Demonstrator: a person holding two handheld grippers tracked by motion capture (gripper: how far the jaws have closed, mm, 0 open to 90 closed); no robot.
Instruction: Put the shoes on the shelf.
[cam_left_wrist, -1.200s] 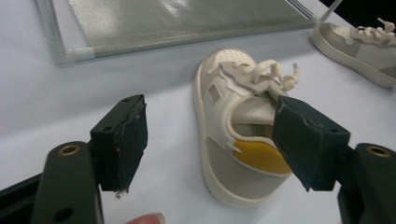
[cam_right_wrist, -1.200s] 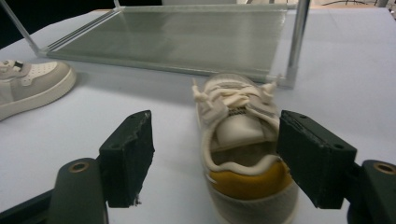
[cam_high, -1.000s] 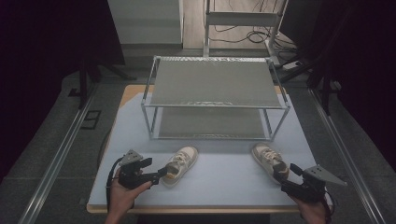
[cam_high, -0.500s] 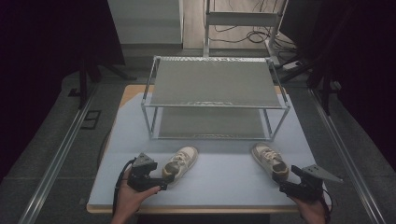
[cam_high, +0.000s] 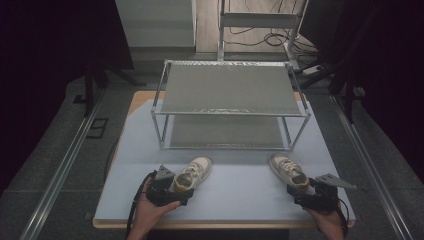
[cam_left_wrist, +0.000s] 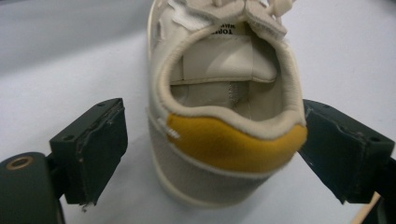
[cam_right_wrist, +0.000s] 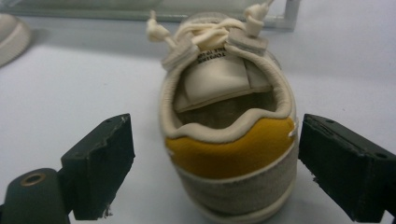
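Two cream sneakers with yellow heel tabs lie on the pale blue mat in front of the rack. The left shoe (cam_high: 194, 172) (cam_left_wrist: 224, 93) points away and to the right. My left gripper (cam_high: 176, 194) (cam_left_wrist: 217, 154) is open, its jaws having just been opening, and they stand either side of the shoe's heel; the right pad (cam_left_wrist: 343, 154) is close against it. The right shoe (cam_high: 289, 170) (cam_right_wrist: 224, 98) has its heel between the jaws of my right gripper (cam_high: 306, 194) (cam_right_wrist: 222, 163). That gripper is also open after just opening, with a gap on both sides.
A two-tier metal rack (cam_high: 230, 90) stands behind the shoes on the mat (cam_high: 240, 197); its lower frame (cam_right_wrist: 289, 14) is just beyond the right shoe. The left shoe's toe (cam_right_wrist: 9, 35) shows at the right gripper view's left edge. The table's front edge runs under both hands.
My left gripper has slid right and lower, up to the left shoe's heel. The right gripper has barely shifted. Both shoes lie where they were.
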